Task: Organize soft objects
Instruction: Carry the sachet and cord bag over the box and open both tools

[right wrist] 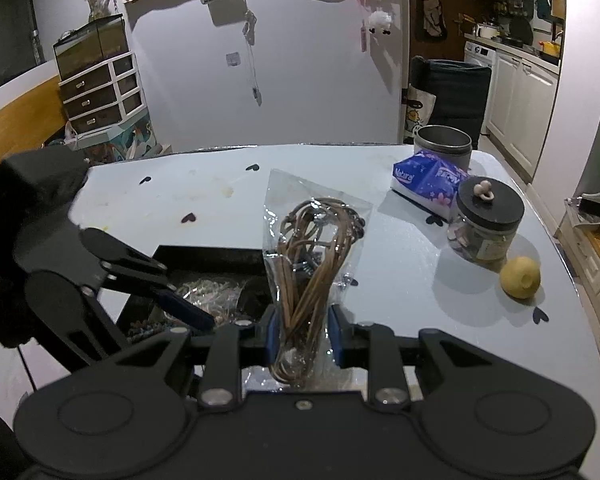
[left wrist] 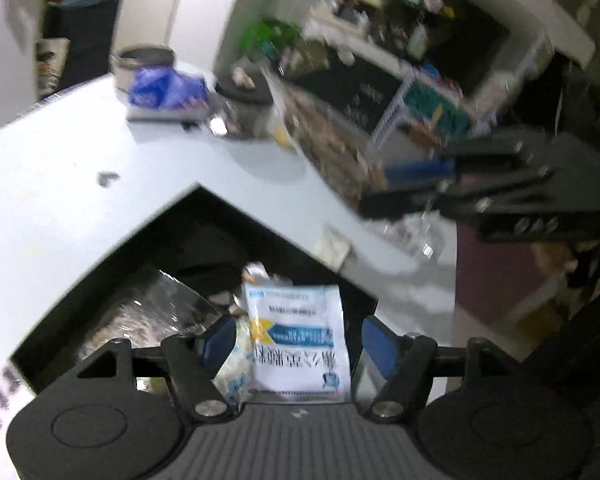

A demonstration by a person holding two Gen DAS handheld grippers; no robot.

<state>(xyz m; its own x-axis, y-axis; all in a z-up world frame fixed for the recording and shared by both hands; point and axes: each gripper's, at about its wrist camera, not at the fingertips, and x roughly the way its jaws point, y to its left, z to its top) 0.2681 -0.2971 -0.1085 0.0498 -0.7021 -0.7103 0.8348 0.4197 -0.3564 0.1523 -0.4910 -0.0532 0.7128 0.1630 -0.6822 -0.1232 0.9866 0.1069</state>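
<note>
A clear plastic bag of coiled brown cord (right wrist: 314, 264) is pinched upright between the blue-padded fingers of the right gripper (right wrist: 302, 342), above the near edge of the pale blue tabletop (right wrist: 400, 264). The left gripper (left wrist: 296, 340) is held spread over a black rectangular box (left wrist: 112, 268), where a white and blue sachet printed with Chinese characters (left wrist: 300, 344) lies between its fingers, untouched. Farther back, a purple tissue pack marked "Nature" (right wrist: 428, 180) is seen beside a black-lidded glass jar (right wrist: 486, 220) and a grey metal tin (right wrist: 442, 146).
</note>
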